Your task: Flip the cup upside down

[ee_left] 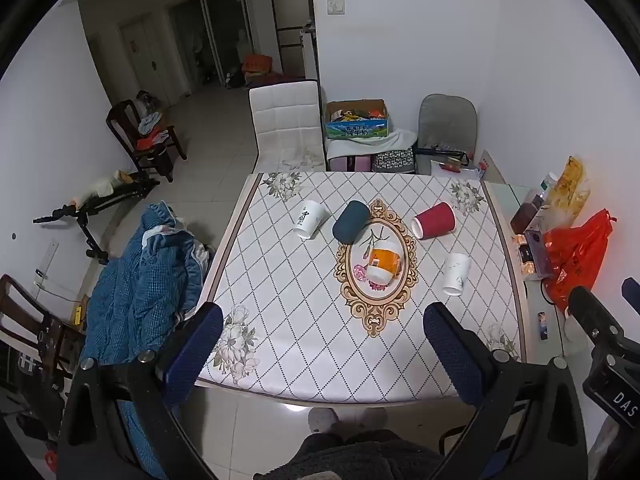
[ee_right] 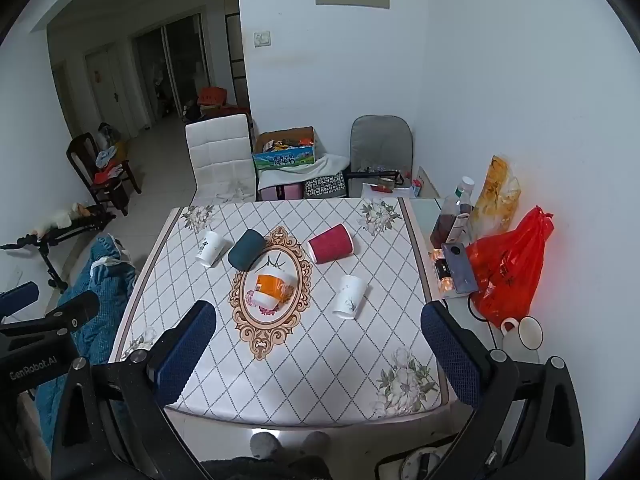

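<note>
My left gripper (ee_left: 323, 334) and right gripper (ee_right: 319, 334) hang spread, empty, above the table's (ee_right: 280, 376) near edge. Five cups lie sideways; orange cup (ee_right: 272, 289) on the central medallion.

left gripper (ee_left: 324, 344): two blunt fingers with dark blue textured pads (ee_left: 196, 354), on black angular plastic arms with silver round screws (ee_left: 145, 357) at the joints. right gripper (ee_right: 320, 344) is the same build, blue pads (ee_right: 452, 354) and silver screws (ee_right: 498, 356). seen from the left view, the right one's black body carries white letters "das" (ee_left: 624, 403); seen from the right view, the left one's reads "genrobot.ai" (ee_right: 32, 369). below, dark fuzzy clothing (ee_left: 360, 458) and grey slippers (ee_right: 266, 444).
</note>
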{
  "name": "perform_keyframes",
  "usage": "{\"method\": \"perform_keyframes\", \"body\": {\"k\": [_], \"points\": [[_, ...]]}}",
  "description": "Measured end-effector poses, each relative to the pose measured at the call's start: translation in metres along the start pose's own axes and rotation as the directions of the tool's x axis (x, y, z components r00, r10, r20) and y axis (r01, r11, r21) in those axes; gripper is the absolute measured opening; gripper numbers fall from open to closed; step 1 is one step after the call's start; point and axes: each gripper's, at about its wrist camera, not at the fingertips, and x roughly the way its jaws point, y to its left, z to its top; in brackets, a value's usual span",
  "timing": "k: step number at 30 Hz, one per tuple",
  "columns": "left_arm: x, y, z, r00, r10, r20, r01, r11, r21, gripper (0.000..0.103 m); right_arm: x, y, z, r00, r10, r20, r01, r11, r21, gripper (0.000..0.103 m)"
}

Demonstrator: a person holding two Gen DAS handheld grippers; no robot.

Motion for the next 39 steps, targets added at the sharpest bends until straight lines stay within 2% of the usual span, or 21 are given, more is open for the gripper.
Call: {"method": "perform_keyframes", "body": {"k": [39], "points": [[-0.001, 0.0, -0.001, 1.0, 0.011, 0.011, -0.011, 1.0, 0.005, 0.103, -0.005, 0.011, 0.001, 1.0, -0.008, -0.021, 0.007, 1.0, -0.009, 0.103]]}}
